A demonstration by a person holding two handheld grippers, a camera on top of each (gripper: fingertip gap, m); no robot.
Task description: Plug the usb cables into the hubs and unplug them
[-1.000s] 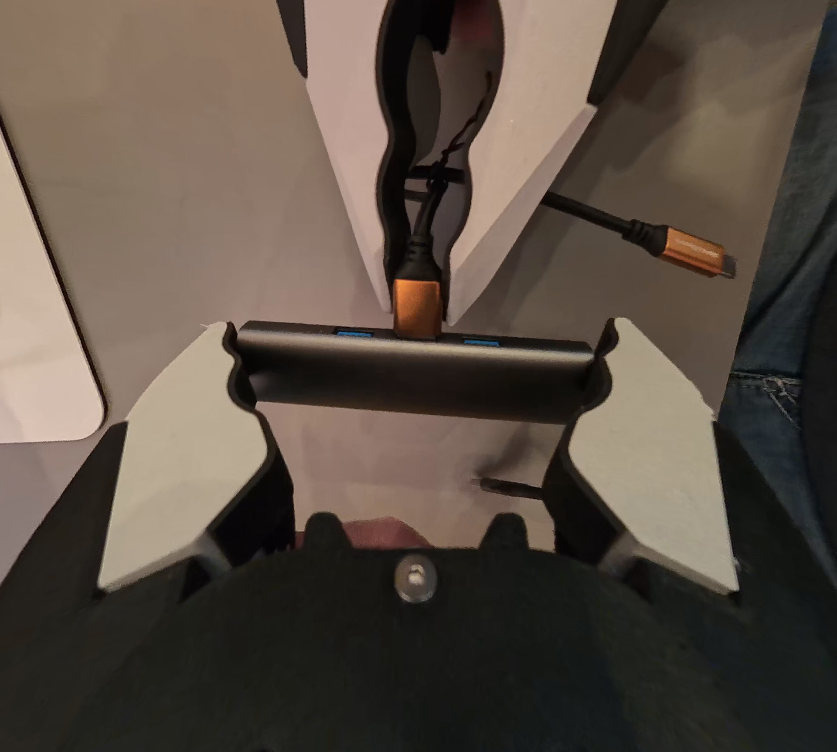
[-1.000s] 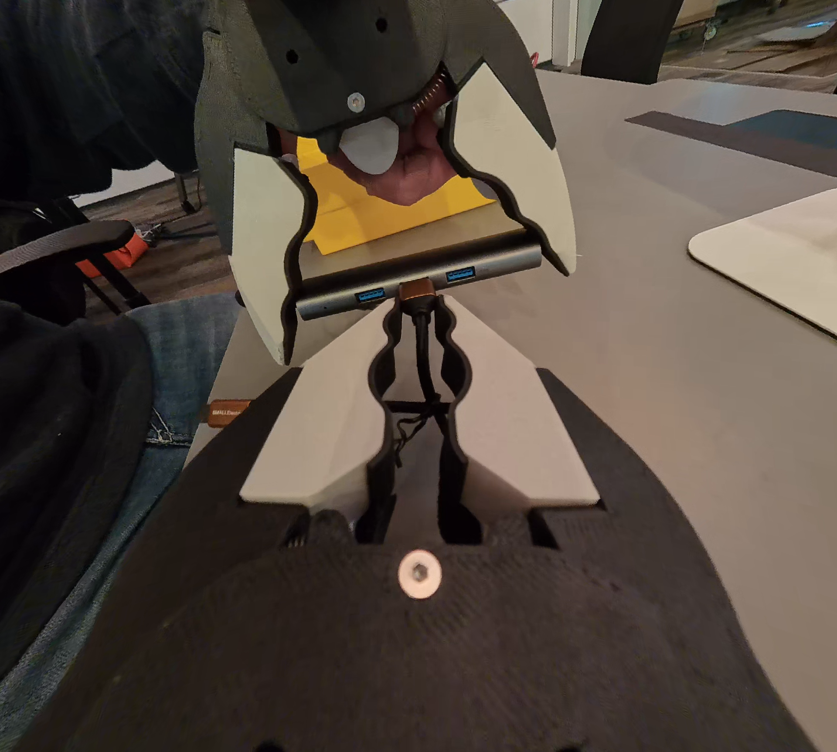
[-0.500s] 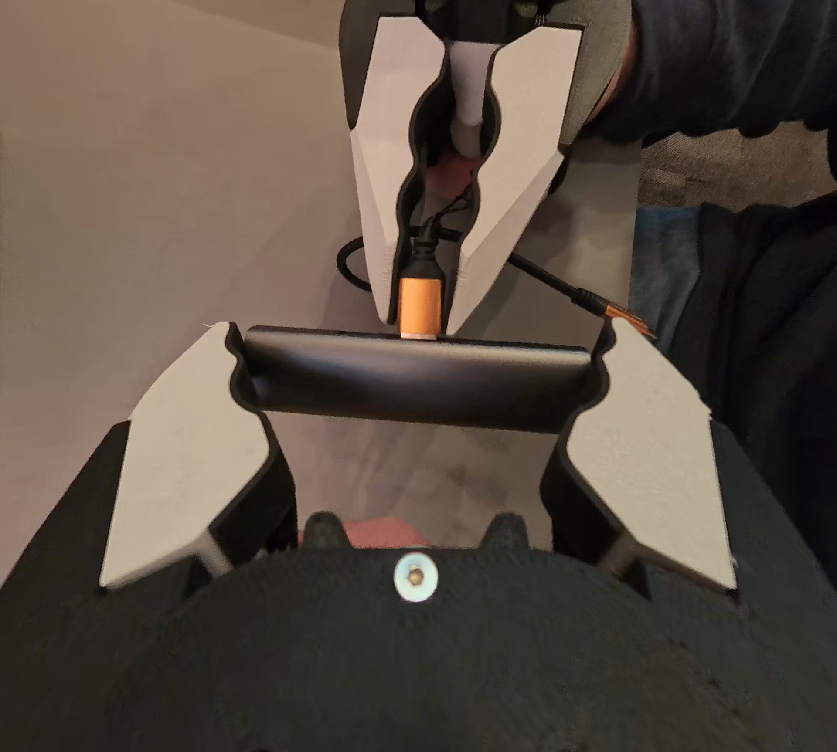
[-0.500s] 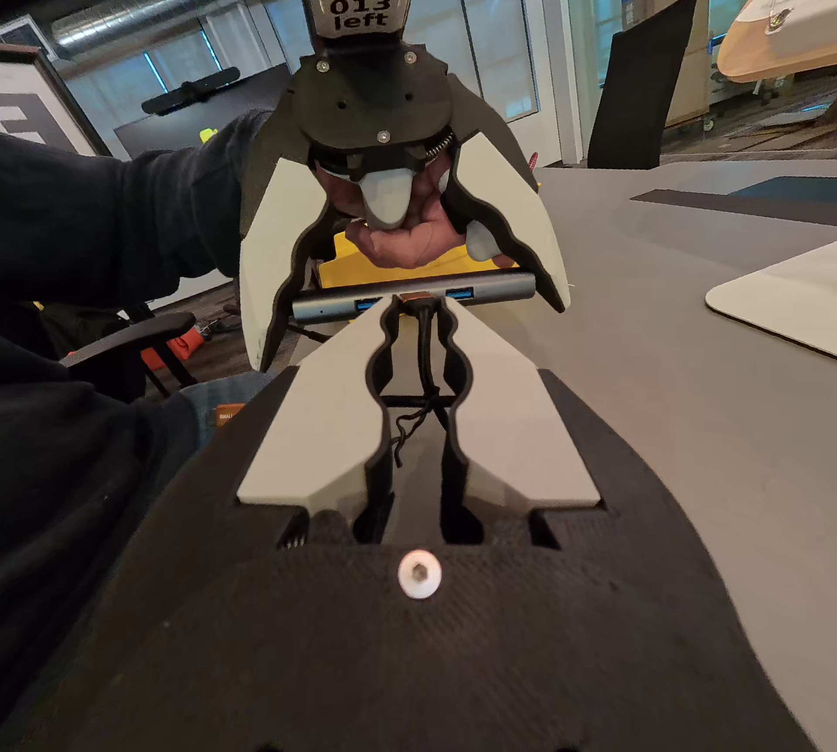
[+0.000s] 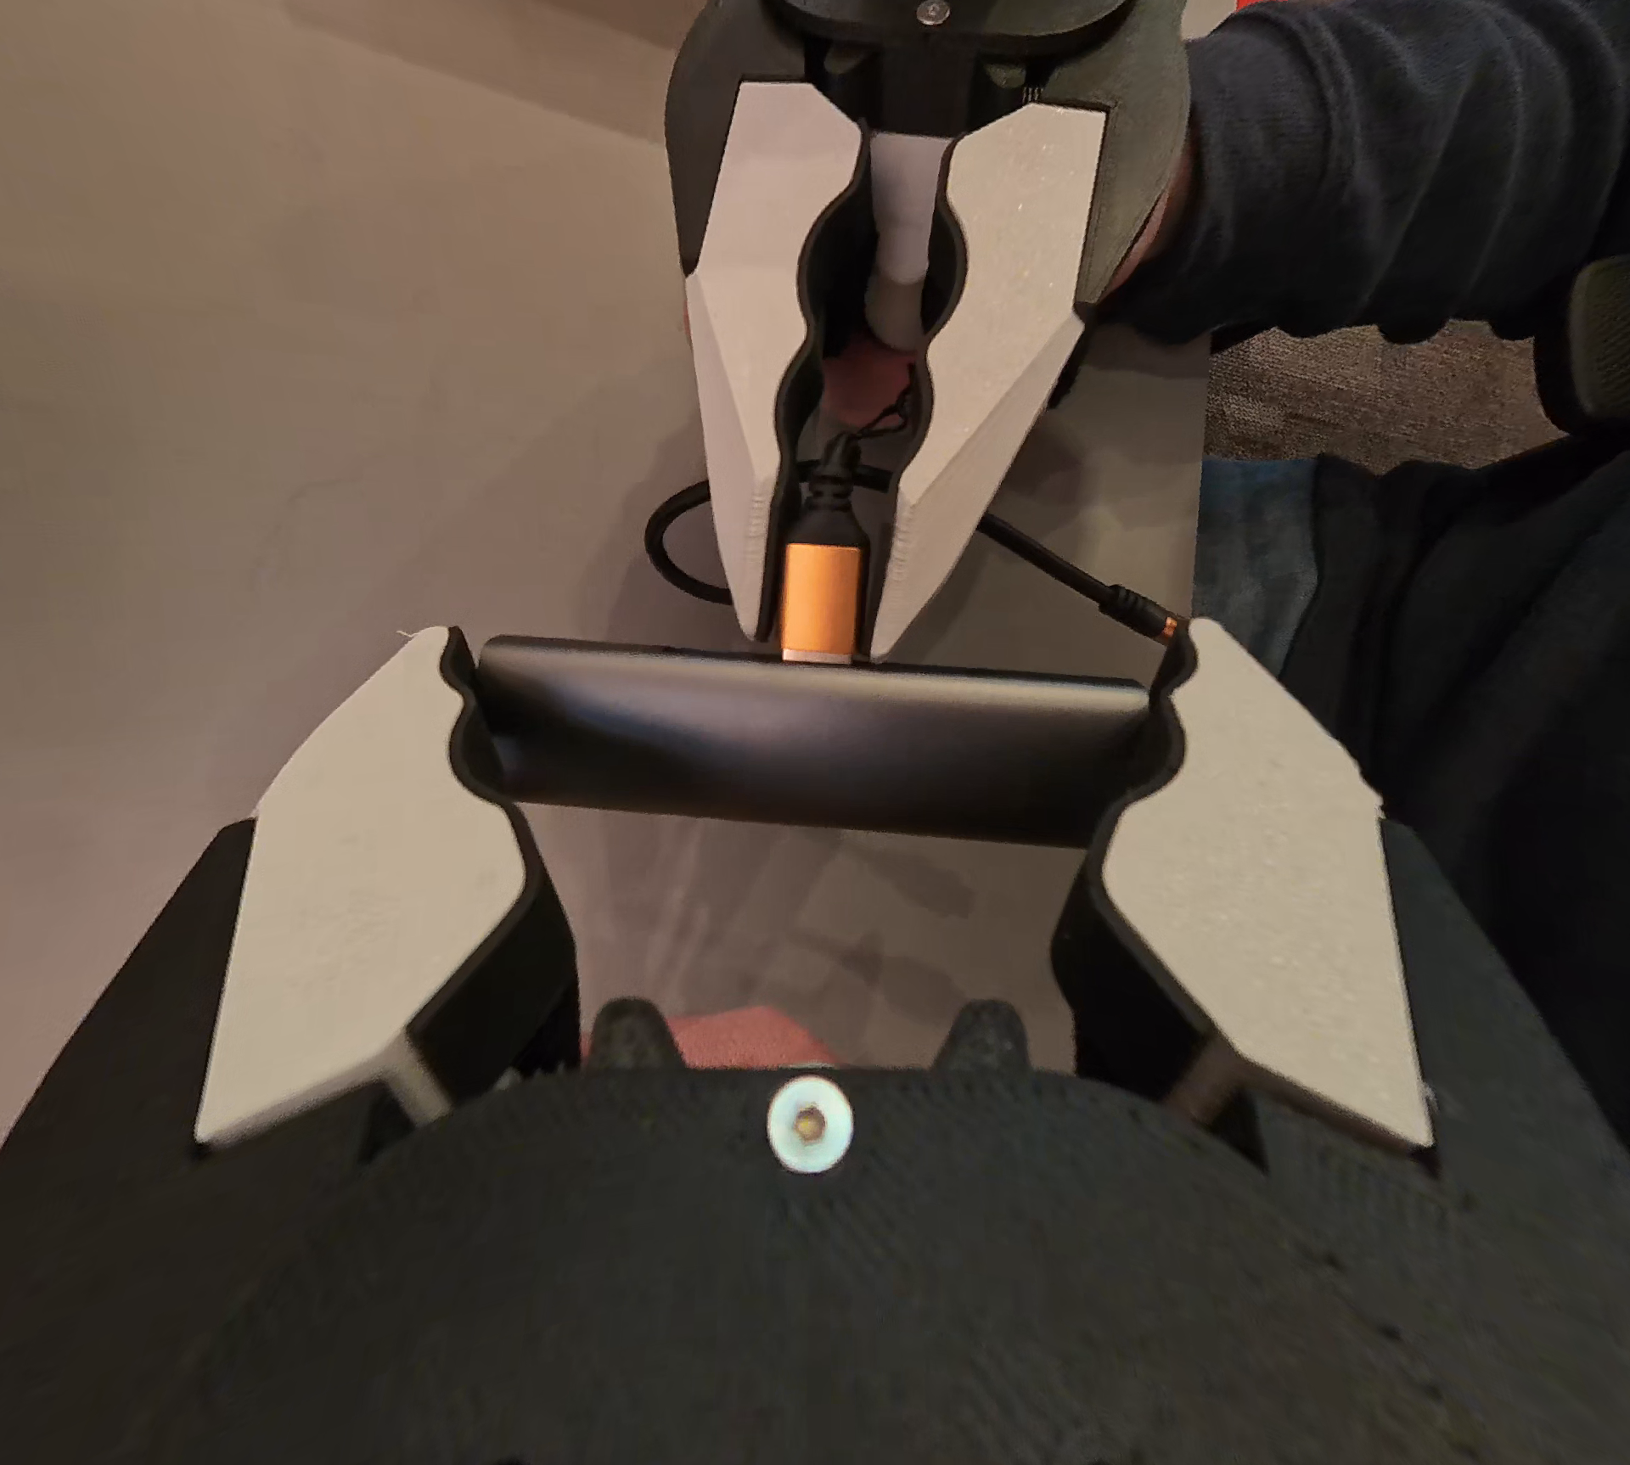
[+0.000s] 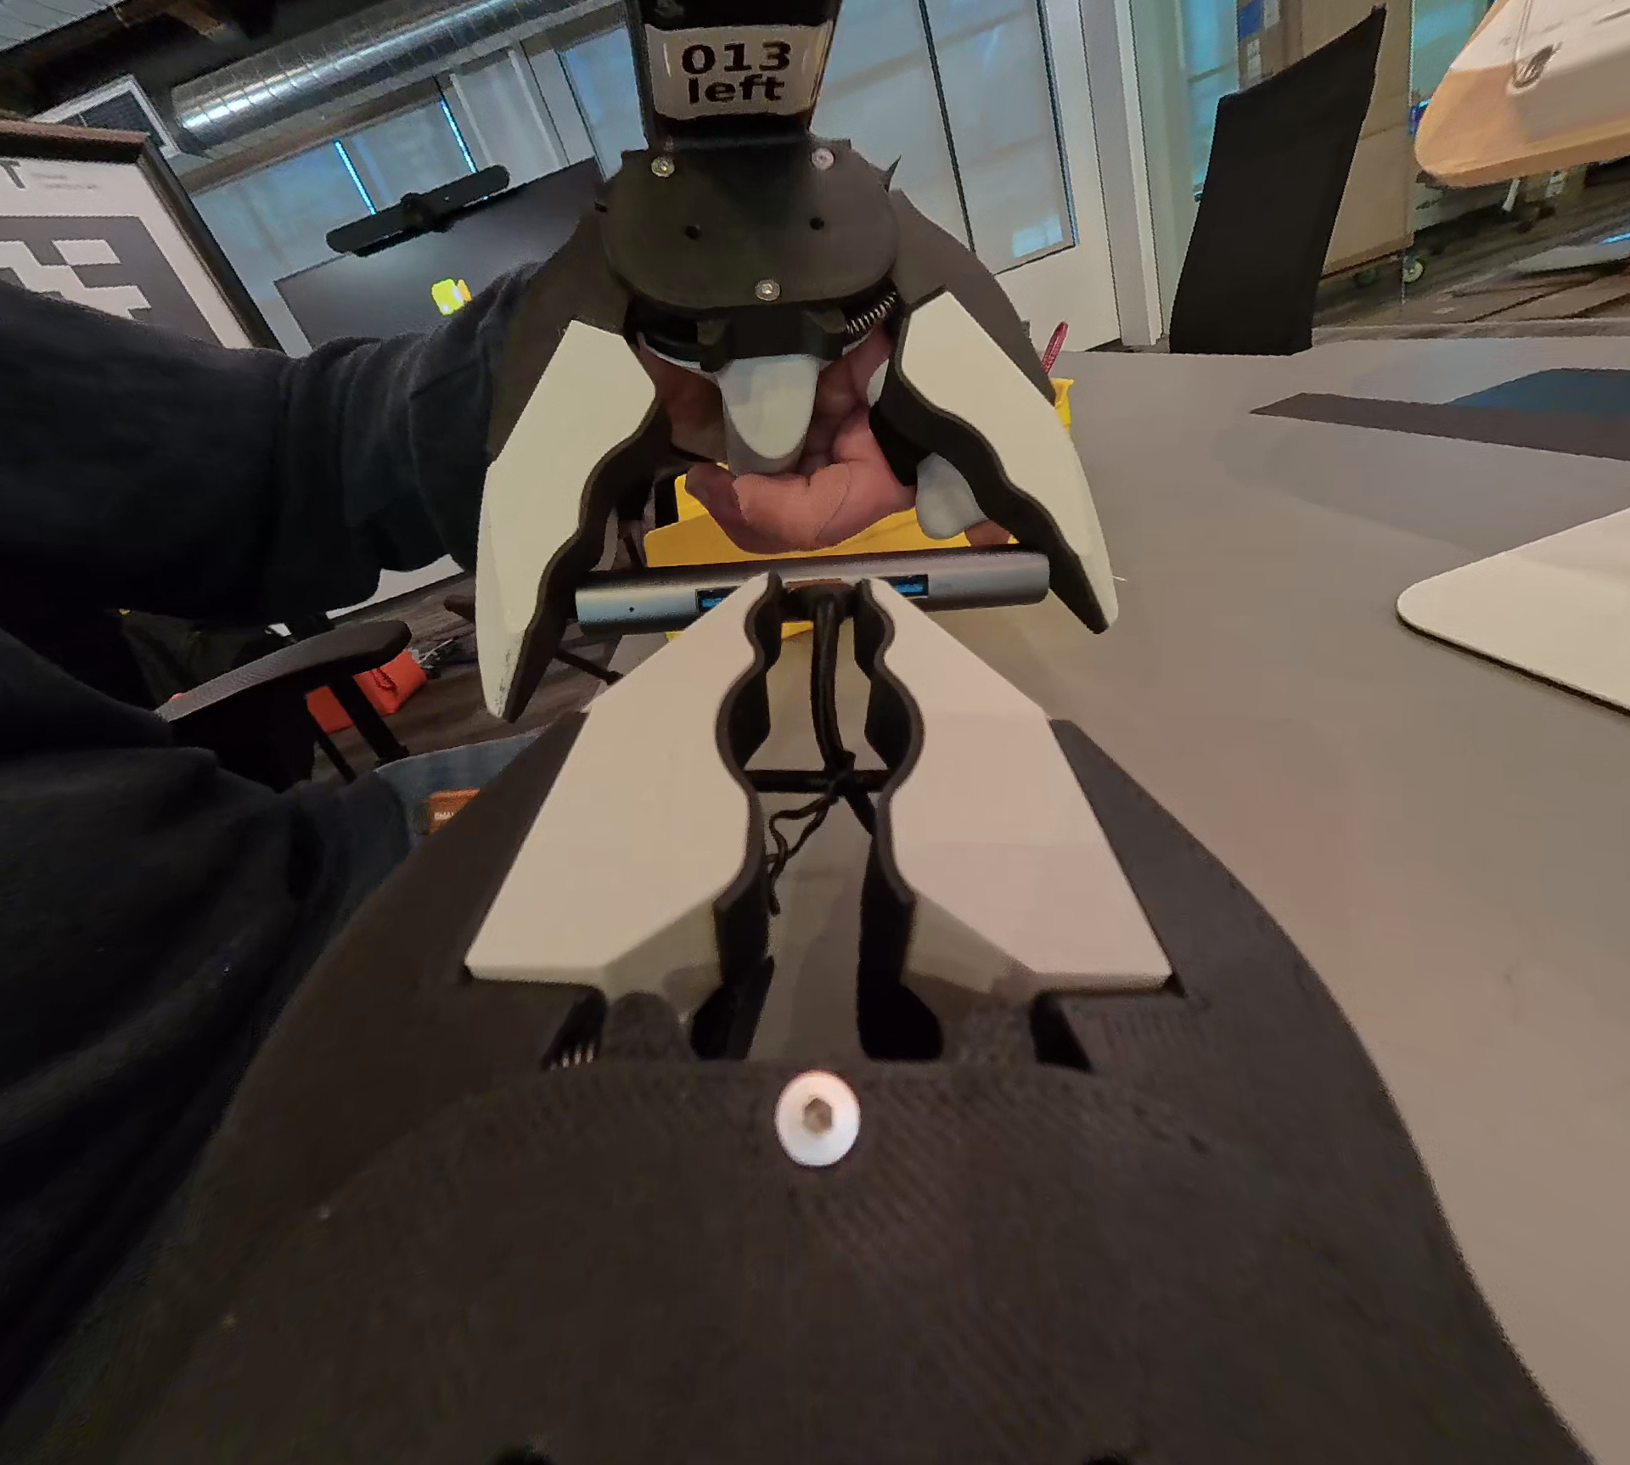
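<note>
Between the fingers of the left tool (image 5: 816,726), held well above the counter (image 5: 309,276): one dark hub (image 5: 811,735), gripped by its two short ends, jaws spread about as wide as the hub is long. Directly opposite, the right tool (image 5: 816,629), nearly closed, pinching one orange plug (image 5: 820,598) at the hub's long edge. Plug meeting the hub's middle port, a thin sliver of bare metal showing at the joint; judged seated or very nearly so. From the right wrist view, right tool (image 6: 816,594) hard against the hub (image 6: 970,572), black cable (image 6: 825,664) trailing back between its fingers, blue ports visible on either side of the plug.

Progress, as a judgement: one plug-in about finished; pulling it out, and any work on other cables or hubs, yet to do. Cannot tell whether earlier rounds are done.

Count: two tools, one hub, one black cable in the grip. One more orange-tipped connector (image 5: 1164,627) showing beside the left tool's right finger, its cable running under the right tool; whether the same cable's far end or a second cable, cannot tell. Farther off, one pale mat (image 6: 1535,620) lying on the counter.
</note>
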